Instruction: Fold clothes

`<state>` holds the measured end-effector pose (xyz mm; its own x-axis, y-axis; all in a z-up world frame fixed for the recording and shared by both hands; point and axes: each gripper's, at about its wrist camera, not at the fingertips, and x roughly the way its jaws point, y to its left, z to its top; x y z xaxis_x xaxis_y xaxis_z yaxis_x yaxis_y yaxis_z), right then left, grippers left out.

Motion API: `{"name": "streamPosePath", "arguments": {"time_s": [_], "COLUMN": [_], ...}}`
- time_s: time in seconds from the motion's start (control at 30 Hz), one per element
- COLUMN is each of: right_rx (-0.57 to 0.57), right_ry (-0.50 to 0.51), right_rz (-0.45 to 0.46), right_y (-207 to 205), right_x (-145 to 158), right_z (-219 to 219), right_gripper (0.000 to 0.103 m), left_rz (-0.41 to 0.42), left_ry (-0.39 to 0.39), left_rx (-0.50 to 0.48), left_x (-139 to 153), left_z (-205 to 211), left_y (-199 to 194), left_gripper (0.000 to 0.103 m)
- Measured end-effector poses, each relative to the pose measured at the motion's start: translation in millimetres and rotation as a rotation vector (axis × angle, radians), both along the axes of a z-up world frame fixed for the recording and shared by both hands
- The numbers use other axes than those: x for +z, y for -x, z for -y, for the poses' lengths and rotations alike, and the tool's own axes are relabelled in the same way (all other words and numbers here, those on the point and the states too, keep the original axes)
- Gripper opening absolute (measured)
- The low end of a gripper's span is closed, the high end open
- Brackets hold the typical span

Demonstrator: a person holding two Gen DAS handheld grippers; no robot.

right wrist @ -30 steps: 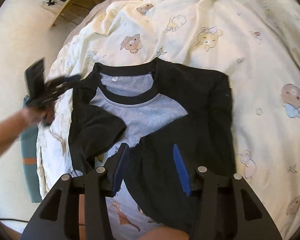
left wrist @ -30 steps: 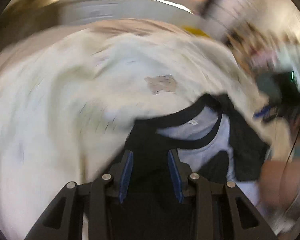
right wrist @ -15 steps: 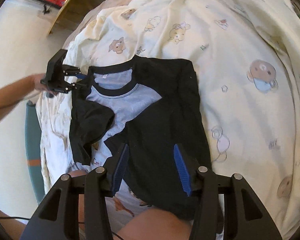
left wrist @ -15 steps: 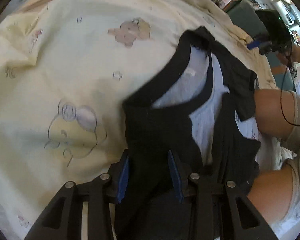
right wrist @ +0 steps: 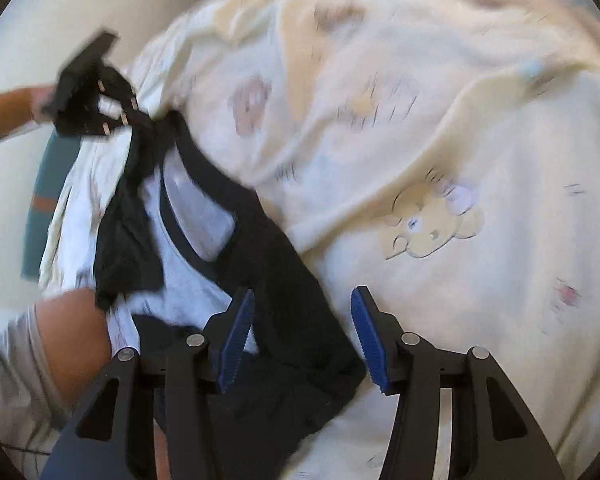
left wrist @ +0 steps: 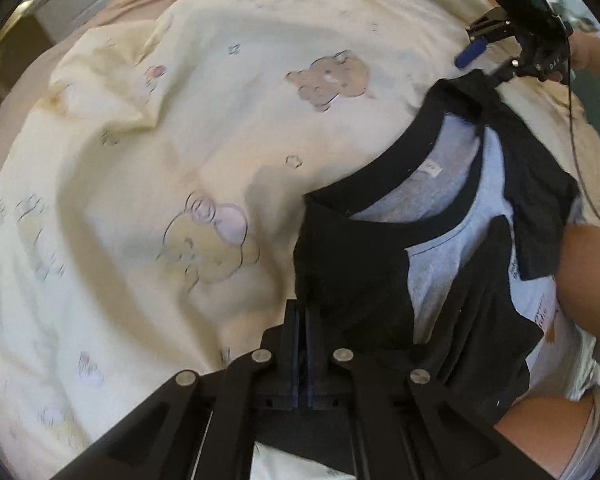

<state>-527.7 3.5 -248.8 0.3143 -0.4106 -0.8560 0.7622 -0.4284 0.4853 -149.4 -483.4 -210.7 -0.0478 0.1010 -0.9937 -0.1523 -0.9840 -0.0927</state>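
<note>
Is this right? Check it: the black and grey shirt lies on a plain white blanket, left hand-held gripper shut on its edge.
Not quite. The blanket is cream with cartoon bears, not plain, as the left wrist view shows. The left hand-held gripper is indeed shut on the shirt.

Each hand-held gripper is a black frame of angular struts joined by round silver screws. The right hand-held gripper (right wrist: 302, 336) carries ribbed blue pads (right wrist: 236, 336) on its fingers. A thin black cable (left wrist: 576, 136) trails below the right one's body. The person wears pale grey shorts (right wrist: 12, 356).
</note>
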Motion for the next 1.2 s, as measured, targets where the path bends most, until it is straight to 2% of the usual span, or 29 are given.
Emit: {"name": "streamPosePath", "arguments": {"time_s": [0.03,0.07,0.1,0.13,0.2,0.3,0.37,0.5,0.63,0.73,0.9,1.0,1.07,1.2], "right_rx": [0.033,0.052,0.077,0.112,0.186,0.196,0.173,0.203,0.239,0.235,0.141,0.059,0.015,-0.015], "right_ry": [-0.004,0.02,0.038,0.043,0.044,0.064,0.077,0.019,0.001,-0.031,-0.148,-0.183,-0.204,-0.23], "right_rz": [0.037,0.055,0.069,0.074,0.022,-0.066,-0.072,-0.133,-0.184,-0.222,-0.263,-0.277,-0.258,-0.24], "right_y": [0,-1,-4,-9,-21,-28,-28,-39,-51,-64,-98,-112,-116,-124], "right_x": [-8,-10,-10,-6,6,32,48,67,84,96,131,151,155,169], "right_z": [1,0,-1,-1,-3,-13,-17,-5,13,17,13,11,12,13], "right_gripper": [0.055,0.046,0.016,0.006,0.004,0.004,0.004,0.003,0.003,0.003,0.003,0.003,0.003,0.003], "left_rz": [0.013,0.027,0.038,0.049,0.075,0.119,0.124,0.089,0.076,0.014,-0.125,-0.173,-0.171,-0.133], "left_ry": [0.03,0.059,0.08,0.099,0.138,0.165,0.184,0.2,0.229,0.23,0.181,0.151,0.124,0.102], "left_rx": [0.019,0.036,0.06,0.087,0.143,0.195,0.213,0.199,0.076,0.024,-0.037,-0.065,-0.066,-0.124], "left_x": [3,6,11,16,25,34,41,56,68,77,91,119,132,131], "left_z": [-6,-11,-16,-21,-30,-38,-41,-43,-61,-65,-58,-51,-45,-57], "left_y": [-1,-2,-3,-4,-6,-8,-11,-22,-46,-59,-83,-90,-97,-103], "left_gripper": [0.002,0.001,0.001,0.002,0.002,0.002,0.002,0.002,0.002,0.002,0.001,0.001,0.001,0.001]}}
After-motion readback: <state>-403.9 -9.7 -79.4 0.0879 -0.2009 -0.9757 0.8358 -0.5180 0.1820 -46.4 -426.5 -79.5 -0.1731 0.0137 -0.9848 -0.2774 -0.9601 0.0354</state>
